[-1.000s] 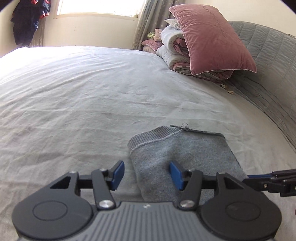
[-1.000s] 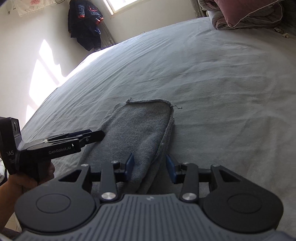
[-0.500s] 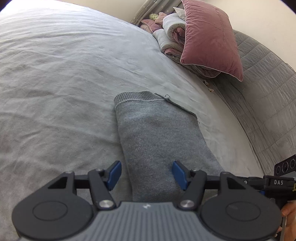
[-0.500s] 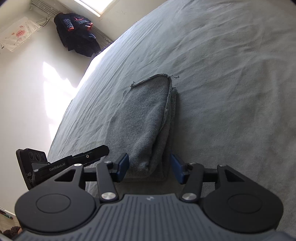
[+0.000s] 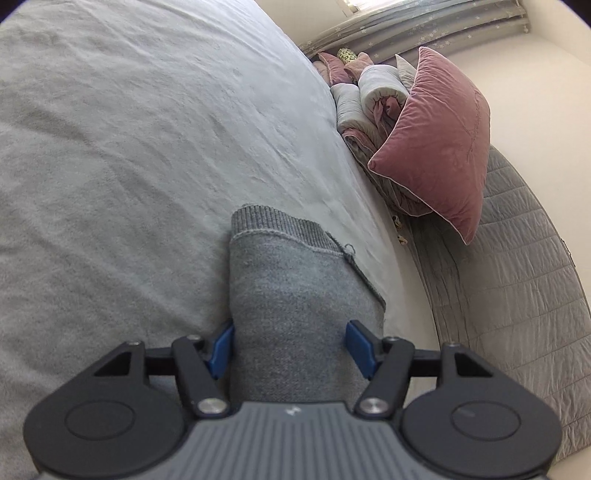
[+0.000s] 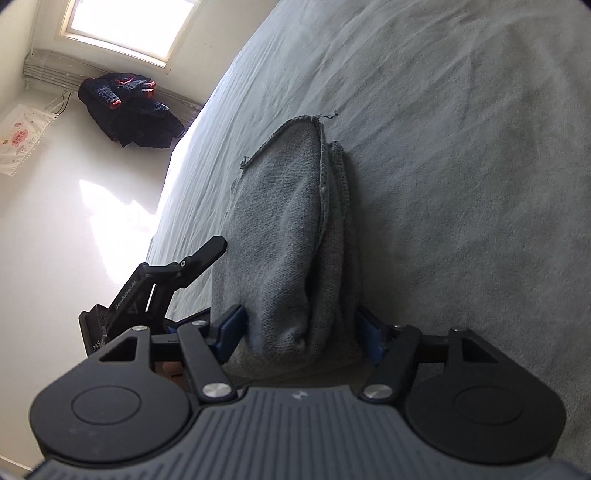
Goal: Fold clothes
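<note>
- The grey garment (image 5: 295,295) lies on the bed (image 5: 129,166), already folded into a narrow strip with its ribbed hem at the far end; judging by that, most of the folding looks done and one fold end to end seems left
- The left tool (image 5: 290,349) straddles the near end of the garment; its blue pads stand just beside the cloth's two edges and do not visibly pinch it, so it reads as open
- The right tool (image 6: 301,334) also straddles the near end; its jaws are closing with bunched cloth between them; whether the pads already press on the cloth cannot be told
- The left view alone shows the pink pillow (image 5: 439,136), the rolled bedding (image 5: 369,96) behind it and the quilted headboard (image 5: 517,277)
- The right view alone shows the stacked layer edges along the garment's right side, the window (image 6: 122,26), dark clothes (image 6: 129,107) hanging below it, and the left tool seen from the side
</note>
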Available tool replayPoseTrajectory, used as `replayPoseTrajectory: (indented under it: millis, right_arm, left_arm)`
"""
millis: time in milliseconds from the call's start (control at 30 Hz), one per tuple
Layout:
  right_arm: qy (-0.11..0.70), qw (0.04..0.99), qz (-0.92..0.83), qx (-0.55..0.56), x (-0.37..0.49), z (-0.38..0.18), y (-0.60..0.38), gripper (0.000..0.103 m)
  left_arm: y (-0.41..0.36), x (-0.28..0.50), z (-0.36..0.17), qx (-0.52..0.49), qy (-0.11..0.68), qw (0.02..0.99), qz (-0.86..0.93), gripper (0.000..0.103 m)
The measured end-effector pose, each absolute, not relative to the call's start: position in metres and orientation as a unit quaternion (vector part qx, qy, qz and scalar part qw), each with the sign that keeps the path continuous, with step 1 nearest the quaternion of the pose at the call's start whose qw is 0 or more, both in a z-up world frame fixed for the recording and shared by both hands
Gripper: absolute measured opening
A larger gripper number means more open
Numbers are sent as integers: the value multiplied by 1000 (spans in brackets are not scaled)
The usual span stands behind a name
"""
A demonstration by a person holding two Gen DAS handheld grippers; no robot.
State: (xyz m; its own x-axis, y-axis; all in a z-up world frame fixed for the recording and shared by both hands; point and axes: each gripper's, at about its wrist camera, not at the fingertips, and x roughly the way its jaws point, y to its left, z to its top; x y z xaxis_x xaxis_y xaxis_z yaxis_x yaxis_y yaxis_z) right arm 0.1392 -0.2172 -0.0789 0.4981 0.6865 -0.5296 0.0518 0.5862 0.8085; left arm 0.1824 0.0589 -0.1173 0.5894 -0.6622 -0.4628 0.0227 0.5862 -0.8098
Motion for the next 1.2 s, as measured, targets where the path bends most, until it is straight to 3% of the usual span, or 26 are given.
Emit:
replayPoseTrajectory:
  millis: [233, 567, 633, 733, 800, 1000, 1200]
  right_arm:
    - [454, 749, 220, 430, 141, -67, -233, 30]
    - [506, 737, 201, 400, 161, -41, -277, 31]
    - [507, 746, 197, 384, 161, -39, -277, 32]
    - [509, 766, 182, 347, 157, -35, -270, 43]
    - [496, 776, 177, 348, 151, -31, -271, 60]
    - [475, 773, 146, 394, 124, -35, -280, 65]
    - [468, 768, 134, 416, 110, -42, -277, 65]
  left_arm:
    - [54, 167, -109, -401, 400, 800, -197, 38]
    - [18, 112, -95, -394, 416, 792, -211, 39]
    - [15, 112, -93, -365, 426, 801, -209, 43]
    - [22, 116, -84, -324, 431, 815, -212, 54]
    - [30, 126, -76, -294, 437, 817, -234, 62]
    - [45, 166, -49, -216, 422, 847, -238, 75]
    - [33, 220, -53, -191, 442, 837, -259, 76]
